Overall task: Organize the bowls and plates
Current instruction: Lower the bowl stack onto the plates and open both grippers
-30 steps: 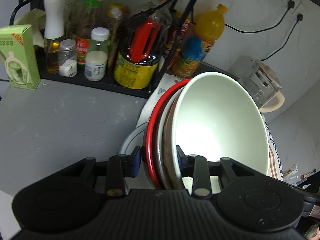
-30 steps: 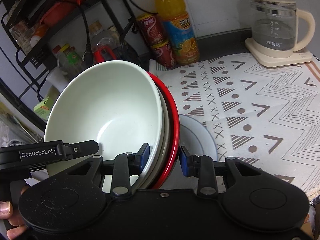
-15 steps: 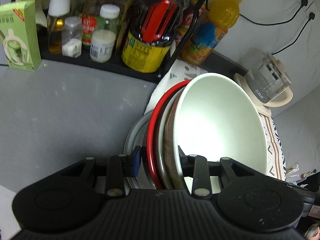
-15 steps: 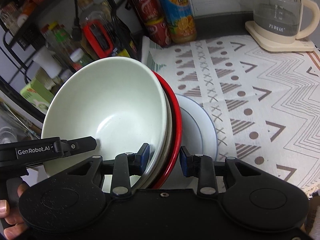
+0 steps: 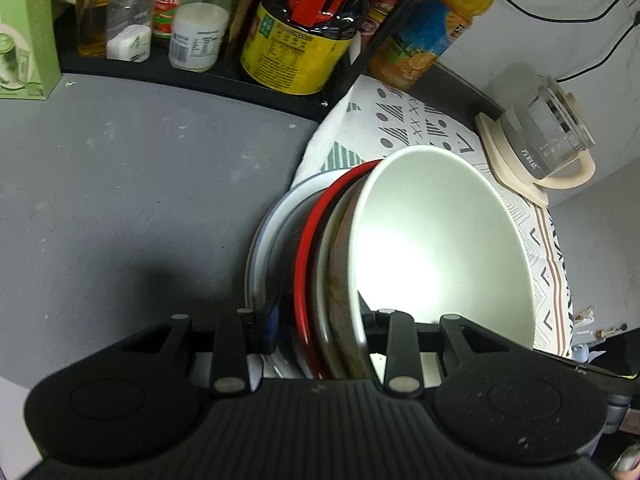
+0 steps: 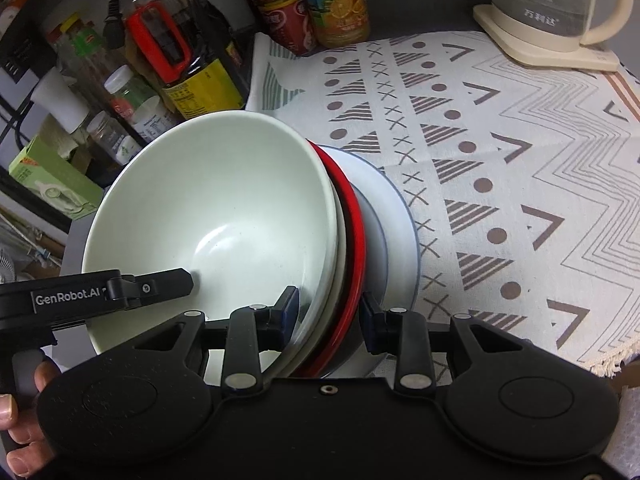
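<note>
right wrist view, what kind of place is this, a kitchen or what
Most likely a home kitchen counter. A glass electric kettle stands on a patterned cloth, a black rack is crowded with seasoning bottles and jars, and both grippers clamp a stack of bowls and plates.

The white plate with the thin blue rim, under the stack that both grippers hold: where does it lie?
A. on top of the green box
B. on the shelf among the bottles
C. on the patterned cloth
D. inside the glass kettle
C: in the right wrist view the white plate lies flat on the patterned cloth, just below the stack of the red plate and pale bowl.
</note>
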Available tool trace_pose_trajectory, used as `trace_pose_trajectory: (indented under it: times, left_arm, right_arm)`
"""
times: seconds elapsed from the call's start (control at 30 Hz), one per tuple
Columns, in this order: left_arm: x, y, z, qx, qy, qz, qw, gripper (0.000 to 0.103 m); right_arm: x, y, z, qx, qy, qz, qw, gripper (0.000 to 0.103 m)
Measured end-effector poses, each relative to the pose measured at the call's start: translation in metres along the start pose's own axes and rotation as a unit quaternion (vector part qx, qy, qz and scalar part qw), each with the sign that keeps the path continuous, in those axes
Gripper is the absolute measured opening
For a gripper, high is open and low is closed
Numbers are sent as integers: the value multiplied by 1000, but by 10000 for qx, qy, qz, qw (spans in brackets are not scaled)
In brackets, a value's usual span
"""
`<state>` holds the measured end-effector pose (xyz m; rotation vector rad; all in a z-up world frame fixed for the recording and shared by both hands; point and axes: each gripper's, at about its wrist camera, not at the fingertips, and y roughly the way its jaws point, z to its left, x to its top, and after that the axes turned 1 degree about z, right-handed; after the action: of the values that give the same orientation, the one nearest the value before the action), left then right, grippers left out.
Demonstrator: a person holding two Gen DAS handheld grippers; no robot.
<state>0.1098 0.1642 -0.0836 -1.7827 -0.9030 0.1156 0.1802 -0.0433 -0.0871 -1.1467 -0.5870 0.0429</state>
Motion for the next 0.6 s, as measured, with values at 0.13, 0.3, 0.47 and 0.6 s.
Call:
trace_pose_trajectory:
  times: [0.13, 0.3, 0.47, 0.6]
  left_arm:
    - [4, 2, -1, -7, -4, 34, 10000, 33]
    - [7, -5, -8, 11, 143, -171, 9998, 36]
    - [12, -29, -17, -54, 249, -698, 9972, 48]
    - [9, -50, -24, 76, 190, -1028, 9945, 70]
  right_arm:
    - [0, 0, -2, 56, 131, -78, 9999, 39]
    - [3, -15, -2, 88, 62, -367, 9993, 45]
    - [1, -46, -9, 219, 1, -848, 9962, 65]
    - [-1, -71, -19, 242, 21, -1195, 9925, 83]
